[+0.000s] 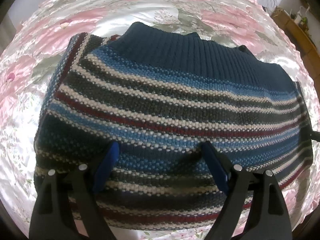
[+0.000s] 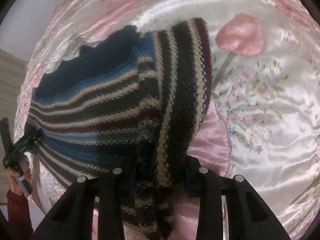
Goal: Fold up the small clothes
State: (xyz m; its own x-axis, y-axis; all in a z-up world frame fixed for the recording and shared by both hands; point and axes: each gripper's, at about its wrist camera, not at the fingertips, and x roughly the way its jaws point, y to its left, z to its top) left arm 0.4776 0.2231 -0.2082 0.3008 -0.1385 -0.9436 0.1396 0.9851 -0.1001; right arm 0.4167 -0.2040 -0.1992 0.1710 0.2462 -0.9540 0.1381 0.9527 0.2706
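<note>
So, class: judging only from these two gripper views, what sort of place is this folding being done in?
Most likely a bedroom at home. The striped knitted sweater lies on a shiny pink floral satin bedspread, which looks quilted, and wooden furniture with small household items stands against a wall behind.

Shiny white satin bedspread [image 1: 60, 132] with pink floral print, wrinkled, covers the bed. Striped knit sweater [image 1: 160, 104], blue, grey, cream, maroon, dark-blue ribbed hem, lies partly folded on it.
</note>
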